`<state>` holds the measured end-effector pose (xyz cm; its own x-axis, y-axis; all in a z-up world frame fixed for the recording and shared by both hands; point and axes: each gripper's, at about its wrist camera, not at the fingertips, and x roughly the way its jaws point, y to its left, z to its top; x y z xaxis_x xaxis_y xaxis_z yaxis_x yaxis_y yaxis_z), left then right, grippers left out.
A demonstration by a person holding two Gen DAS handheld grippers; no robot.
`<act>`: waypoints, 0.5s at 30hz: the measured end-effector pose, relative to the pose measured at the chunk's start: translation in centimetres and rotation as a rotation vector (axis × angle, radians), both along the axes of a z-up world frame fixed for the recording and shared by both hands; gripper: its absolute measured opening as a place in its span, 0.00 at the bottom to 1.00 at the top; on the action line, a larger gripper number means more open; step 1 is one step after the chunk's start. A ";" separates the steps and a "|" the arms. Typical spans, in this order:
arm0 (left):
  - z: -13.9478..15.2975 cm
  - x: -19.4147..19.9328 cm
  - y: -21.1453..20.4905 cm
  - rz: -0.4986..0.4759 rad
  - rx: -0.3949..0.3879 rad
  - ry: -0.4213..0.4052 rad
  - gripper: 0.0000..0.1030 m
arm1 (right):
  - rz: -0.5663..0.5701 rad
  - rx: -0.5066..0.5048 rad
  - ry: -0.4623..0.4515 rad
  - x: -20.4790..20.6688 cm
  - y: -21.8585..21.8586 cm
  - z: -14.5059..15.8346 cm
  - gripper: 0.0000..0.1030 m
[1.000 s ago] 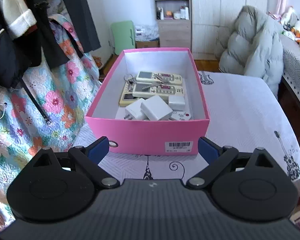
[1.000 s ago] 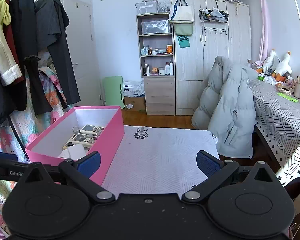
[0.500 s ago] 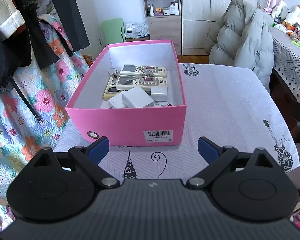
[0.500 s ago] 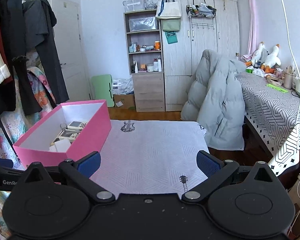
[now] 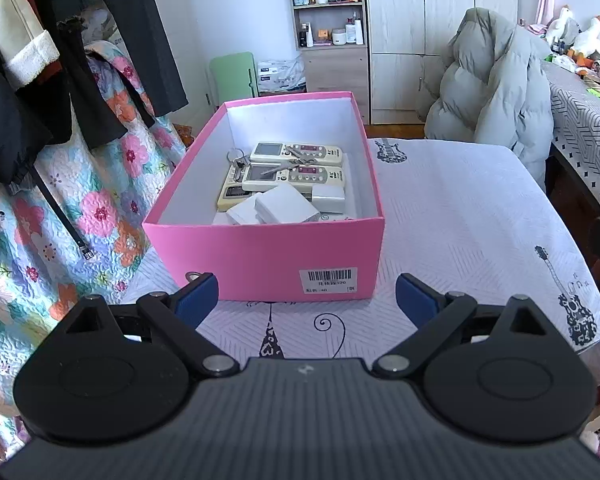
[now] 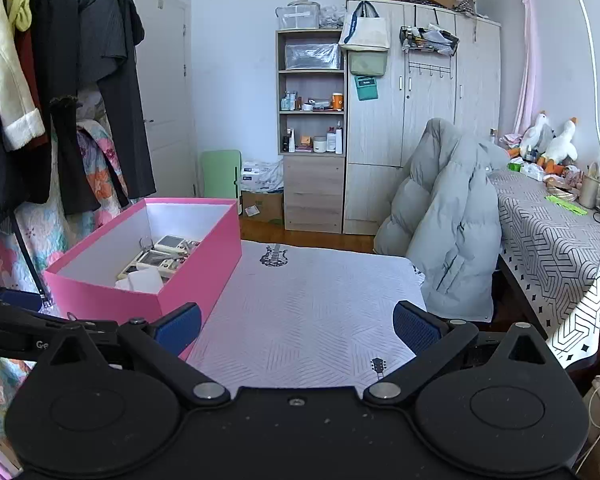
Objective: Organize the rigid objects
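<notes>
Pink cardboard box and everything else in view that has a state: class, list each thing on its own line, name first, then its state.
Pink cardboard box: lid off, upright on the white tablecloth.
Beige remote controls: lying flat inside the box.
Metal keys: resting on the remotes.
White rectangular chargers: piled at the box's near end.
Left claw: open, empty.
Right claw: open, empty.
Grey puffer jacket: draped over a chair.

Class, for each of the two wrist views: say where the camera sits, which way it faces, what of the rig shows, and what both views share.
Left wrist: on the left gripper, facing the pink box's barcoded end; open jaws show.
Right wrist: on the right gripper, facing across the white cloth toward the wardrobe; open jaws and part of the left gripper show.
Shared: box, remote controls, grey jacket.
</notes>
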<state>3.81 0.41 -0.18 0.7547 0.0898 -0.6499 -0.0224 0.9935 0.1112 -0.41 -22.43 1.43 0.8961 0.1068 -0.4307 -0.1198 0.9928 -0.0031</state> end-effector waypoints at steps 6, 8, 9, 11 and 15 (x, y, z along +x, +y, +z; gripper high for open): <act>-0.2 0.0 0.2 0.009 0.003 0.001 0.93 | -0.024 0.020 -0.011 0.2 0.0 -0.6 1.00; -0.2 0.0 0.2 0.007 0.007 0.001 0.93 | -0.033 0.031 0.005 0.4 0.0 -0.8 1.00; -0.2 0.0 0.2 0.005 0.009 0.002 0.93 | -0.033 0.041 0.017 0.5 -0.1 -0.9 1.00; -0.3 0.0 0.2 0.005 0.014 0.005 0.93 | -0.031 0.052 0.030 0.6 -0.1 -1.2 1.00; -0.3 0.0 0.3 0.005 0.015 0.006 0.94 | -0.032 0.044 0.047 0.9 0.1 -1.5 1.00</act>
